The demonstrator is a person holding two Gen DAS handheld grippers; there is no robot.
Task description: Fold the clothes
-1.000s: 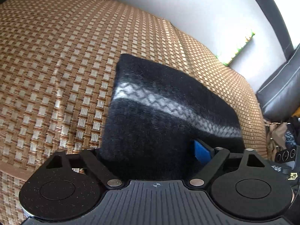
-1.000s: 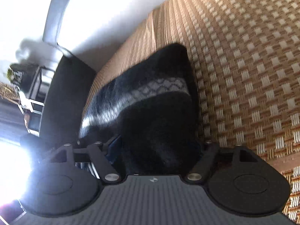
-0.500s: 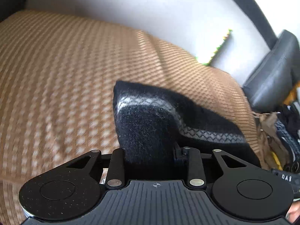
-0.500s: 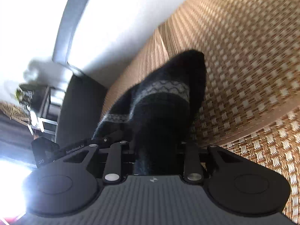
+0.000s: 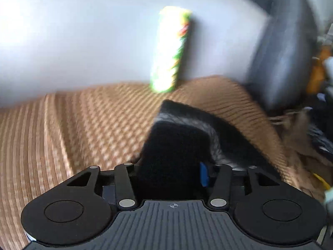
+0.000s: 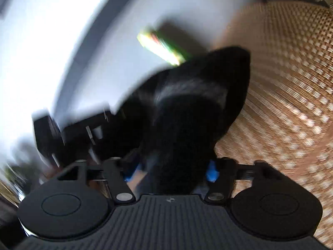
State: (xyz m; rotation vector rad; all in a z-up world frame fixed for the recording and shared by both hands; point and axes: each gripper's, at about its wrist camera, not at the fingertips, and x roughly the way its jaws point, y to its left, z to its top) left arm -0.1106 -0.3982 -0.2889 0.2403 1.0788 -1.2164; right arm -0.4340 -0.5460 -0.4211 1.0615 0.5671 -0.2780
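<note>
**Knit lifted at both near corners**

Black knit (image 5: 177, 145) with a pale band runs straight ahead of both grippers over the woven mat (image 5: 72, 129), long axis toward the mat's far edge and wall. Near end fills the left gripper (image 5: 169, 171) and right gripper (image 6: 169, 169). Both jaws just opened wider. Cloth sits between them; blur hides whether pads press, so can't tell the grip.
</note>
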